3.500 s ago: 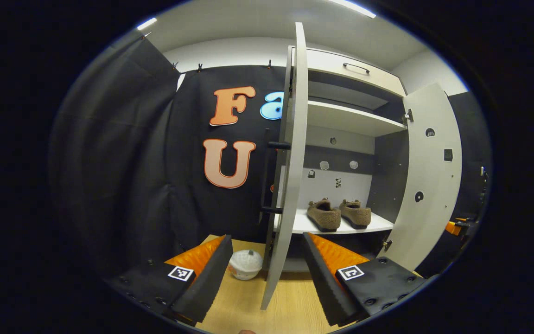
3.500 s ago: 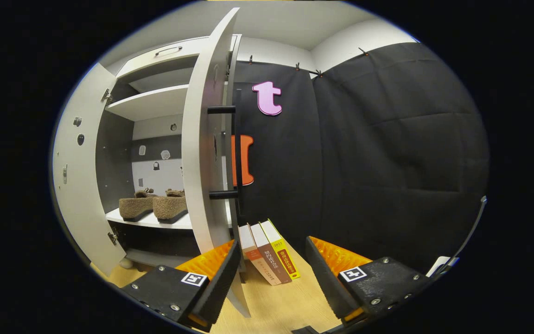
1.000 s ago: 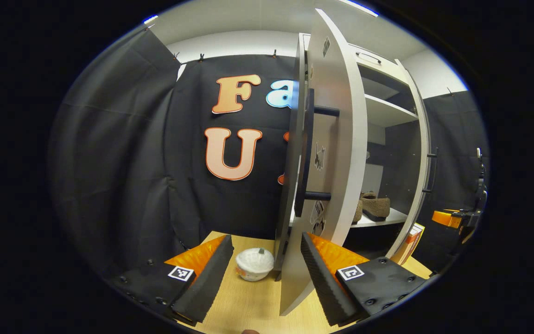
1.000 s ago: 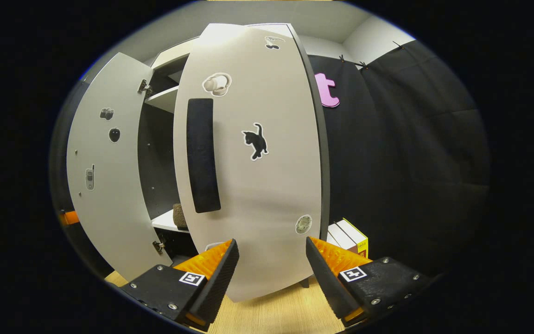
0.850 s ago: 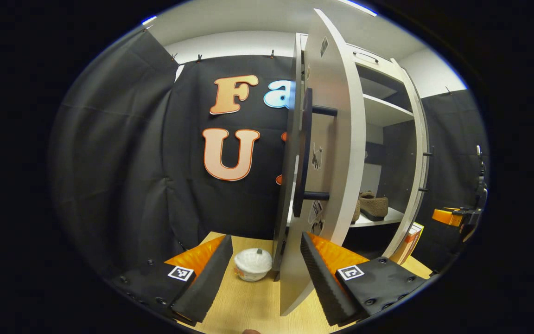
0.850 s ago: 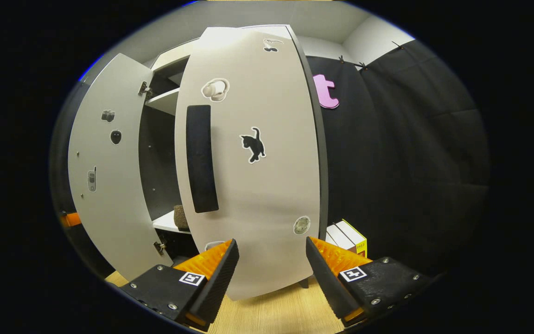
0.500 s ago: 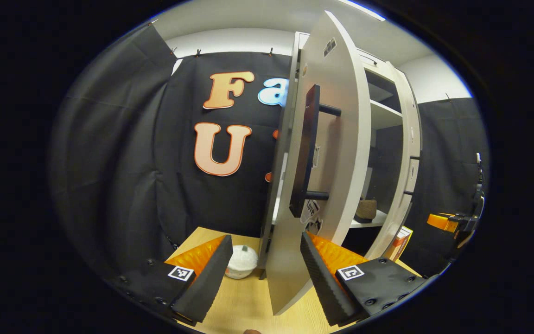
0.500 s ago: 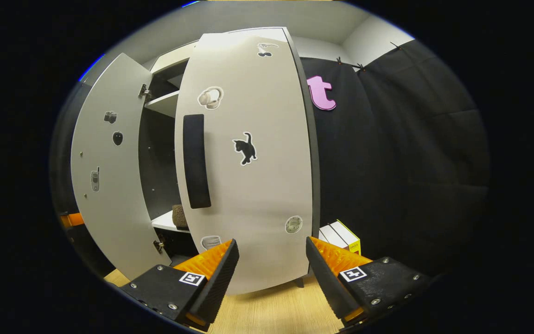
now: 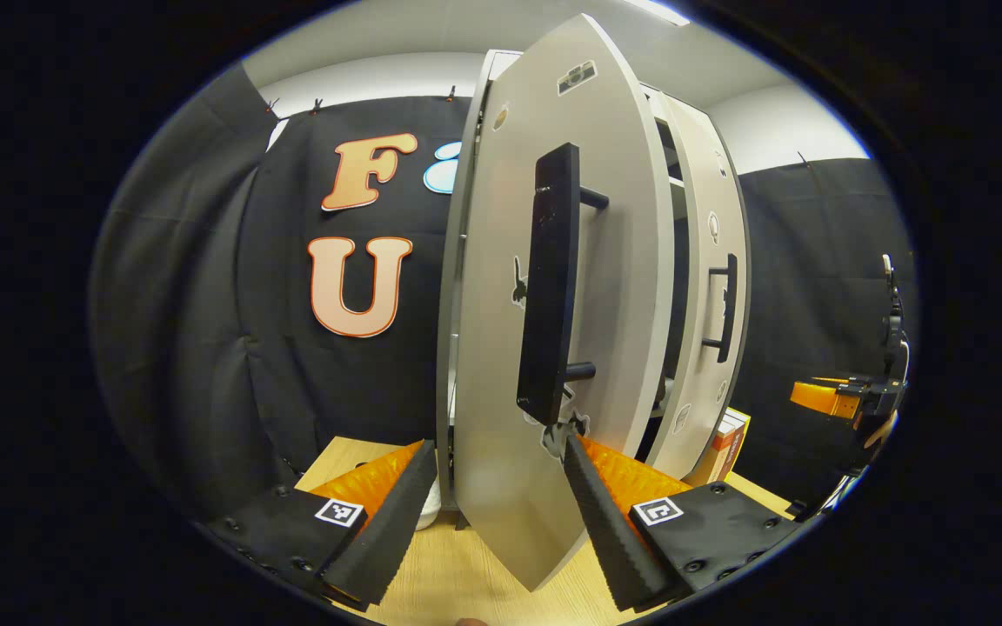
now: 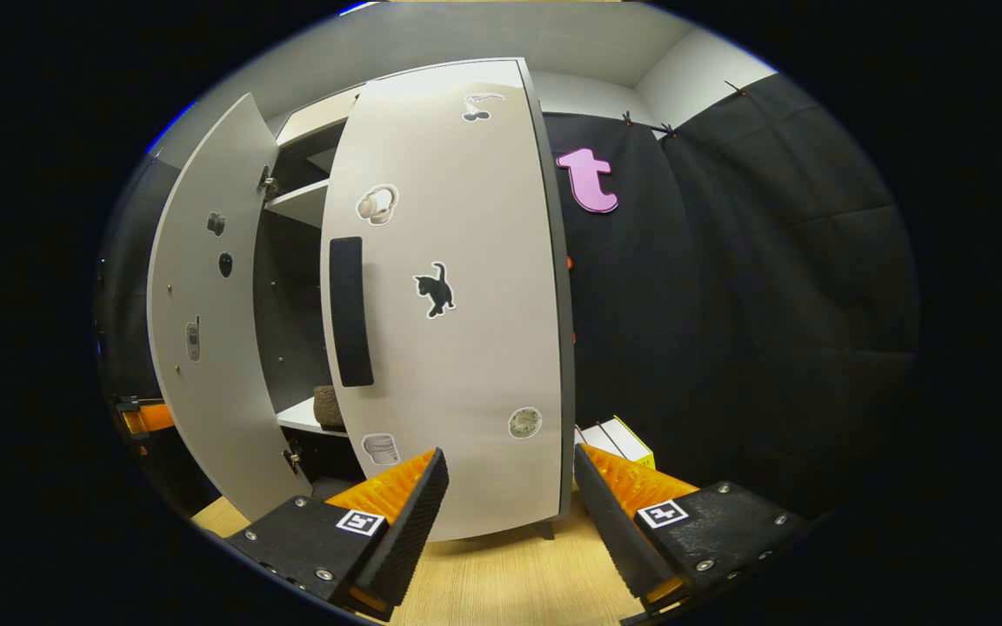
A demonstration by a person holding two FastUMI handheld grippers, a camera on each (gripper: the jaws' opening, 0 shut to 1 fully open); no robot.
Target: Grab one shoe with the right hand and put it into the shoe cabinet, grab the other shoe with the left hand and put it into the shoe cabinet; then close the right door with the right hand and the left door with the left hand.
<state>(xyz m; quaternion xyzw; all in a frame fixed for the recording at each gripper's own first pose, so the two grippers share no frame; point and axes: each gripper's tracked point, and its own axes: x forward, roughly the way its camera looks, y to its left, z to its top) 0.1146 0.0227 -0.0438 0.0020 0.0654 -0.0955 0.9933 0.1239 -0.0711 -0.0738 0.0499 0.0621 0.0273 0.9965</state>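
we held the left gripper [image 9: 494, 500] with fingers apart before the half-swung left door [image 9: 501, 365]. our right gripper [image 10: 508, 509], likewise spread, faced the nearly closed right door [image 10: 457, 348]. one shoe [image 10: 327, 406] sat on the cabinet's lower shelf [image 10: 303, 416].

Light comes from overhead: a bright ceiling strip [image 9: 653, 10] glares high above the left gripper's jaws, and the top of the right door [image 10: 449, 287] is washed pale, greying toward the jaws. The cabinet interior [image 10: 292, 296] left of that door lies in deep shadow. Both views are sharp at centre, without motion blur. Fisheye distortion bows the left door [image 9: 553, 330] and dims the rims.
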